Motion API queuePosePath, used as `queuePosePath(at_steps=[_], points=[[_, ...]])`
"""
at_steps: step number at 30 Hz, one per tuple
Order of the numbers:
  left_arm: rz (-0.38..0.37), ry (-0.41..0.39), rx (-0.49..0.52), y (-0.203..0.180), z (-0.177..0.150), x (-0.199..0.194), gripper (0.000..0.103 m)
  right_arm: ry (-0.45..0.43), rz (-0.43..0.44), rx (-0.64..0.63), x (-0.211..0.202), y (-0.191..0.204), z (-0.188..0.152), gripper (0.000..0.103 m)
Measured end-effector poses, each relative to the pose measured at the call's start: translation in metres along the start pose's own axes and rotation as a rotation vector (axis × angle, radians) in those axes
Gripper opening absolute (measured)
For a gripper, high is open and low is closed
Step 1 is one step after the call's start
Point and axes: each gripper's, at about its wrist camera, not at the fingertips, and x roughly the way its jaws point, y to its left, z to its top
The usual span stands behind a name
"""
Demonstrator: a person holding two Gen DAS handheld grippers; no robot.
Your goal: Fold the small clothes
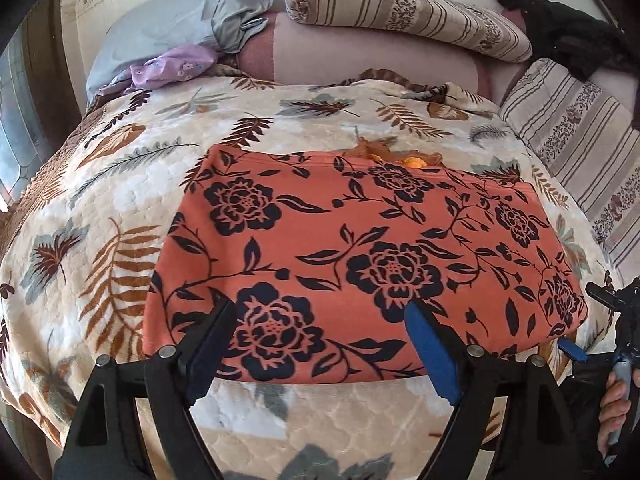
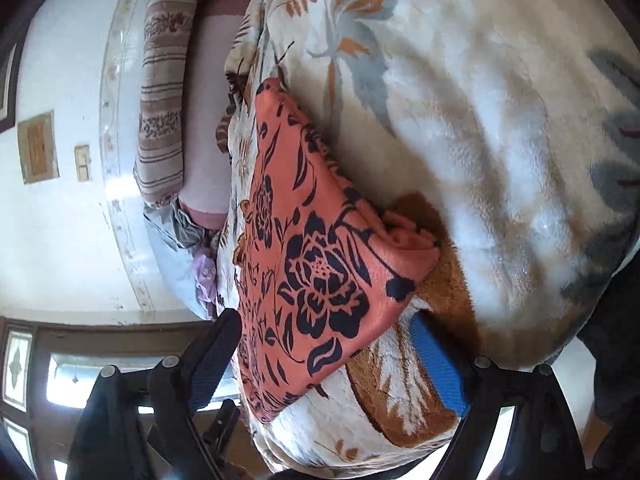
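An orange garment with dark blue flowers (image 1: pixel 360 248) lies folded into a flat rectangle on the leaf-patterned blanket (image 1: pixel 132 168). My left gripper (image 1: pixel 320 316) hovers over its near edge, open, with nothing pressed between its fingers. At the right edge of the left wrist view a hand holds my right gripper (image 1: pixel 576 350) beside the garment's near right corner. In the rolled right wrist view that corner of the garment (image 2: pixel 320 280) lies between the fingers of my right gripper (image 2: pixel 326 326), which is open and does not pinch the cloth.
Striped bolster pillows (image 1: pixel 404 12) and a grey pillow (image 1: pixel 172 24) line the headboard, with a purple cloth (image 1: pixel 172 66) in front. A black garment (image 1: pixel 568 36) hangs at the far right. The bed edge lies just under the grippers, and a window (image 2: pixel 24 360) lies beyond the bed.
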Motion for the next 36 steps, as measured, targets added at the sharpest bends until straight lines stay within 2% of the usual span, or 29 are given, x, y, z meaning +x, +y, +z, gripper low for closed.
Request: queuePosePath(at_steps=[1,2,3,6,9,10,11,12,14,15,16,17,19,21,24,25,26,27,28,30,31,32,34,36], points=[[-0.004,0.001,0.004,-0.005,0.0,0.0,0.086,-0.014,-0.02,-0.035,-0.001,0.005,0.001,0.07],[-0.004,0.003,0.012,-0.009,0.001,0.001,0.086,-0.013,-0.04,-0.06,-0.004,0.008,0.003,0.03],[-0.002,0.005,0.024,-0.014,0.001,0.001,0.086,-0.008,-0.053,-0.056,-0.003,0.007,0.006,0.019],[0.001,0.007,0.06,-0.028,0.003,0.001,0.086,0.019,-0.086,-0.055,0.001,0.005,0.015,0.019],[0.0,0.004,0.086,-0.038,0.005,0.0,0.086,0.032,-0.096,-0.055,0.001,0.007,0.016,0.025],[0.001,0.002,0.091,-0.041,0.007,0.001,0.086,0.029,-0.08,-0.06,0.0,0.009,0.016,0.041],[0.002,0.001,0.096,-0.043,0.009,0.001,0.086,0.023,-0.05,-0.045,-0.002,0.009,0.016,0.067],[0.003,0.0,0.1,-0.046,0.01,0.002,0.086,0.004,-0.026,-0.045,-0.005,0.012,0.016,0.073],[0.004,0.0,0.113,-0.051,0.013,0.004,0.086,-0.016,-0.051,-0.071,-0.005,0.017,0.02,0.076],[0.004,0.005,0.121,-0.054,0.014,0.007,0.086,-0.008,-0.06,-0.091,-0.002,0.019,0.024,0.074],[0.007,0.012,0.128,-0.057,0.015,0.011,0.086,-0.004,-0.082,-0.107,0.001,0.018,0.027,0.052],[0.012,0.018,0.135,-0.06,0.016,0.015,0.086,0.008,-0.107,-0.11,0.004,0.015,0.031,0.017],[0.023,0.033,0.148,-0.064,0.02,0.022,0.086,0.009,-0.086,-0.103,0.0,0.011,0.031,0.015],[0.008,0.009,0.136,-0.066,0.024,0.019,0.086,-0.041,-0.103,-0.205,-0.015,0.031,0.025,0.014],[-0.003,-0.019,0.133,-0.065,0.025,0.022,0.086,-0.058,-0.156,-0.243,-0.025,0.035,0.024,0.015],[0.026,0.015,0.158,-0.067,0.021,0.035,0.088,-0.029,-0.196,-0.217,-0.02,0.026,0.026,0.019],[0.068,0.099,0.187,-0.068,0.015,0.058,0.089,0.011,-0.228,-0.169,-0.014,0.014,0.029,0.029],[0.078,0.2,0.207,-0.067,0.005,0.081,0.093,0.027,-0.175,-0.113,-0.015,0.004,0.031,0.029],[0.07,0.134,0.201,-0.063,0.001,0.08,0.099,0.026,-0.138,-0.068,-0.02,-0.002,0.034,0.031],[0.055,0.11,0.204,-0.061,-0.001,0.077,0.099,0.003,-0.12,-0.049,-0.037,0.002,0.039,0.041],[0.045,0.1,0.21,-0.06,-0.002,0.076,0.099,-0.041,-0.121,-0.07,-0.049,0.009,0.042,0.064],[0.038,0.093,0.213,-0.059,-0.003,0.077,0.099,-0.096,-0.135,-0.102,-0.059,0.018,0.046,0.082],[0.028,0.072,0.218,-0.058,-0.006,0.076,0.1,-0.161,-0.157,-0.191,-0.067,0.041,0.059,0.083],[0.025,0.05,0.219,-0.058,-0.01,0.075,0.101,-0.141,-0.156,-0.251,-0.054,0.061,0.076,0.083]])
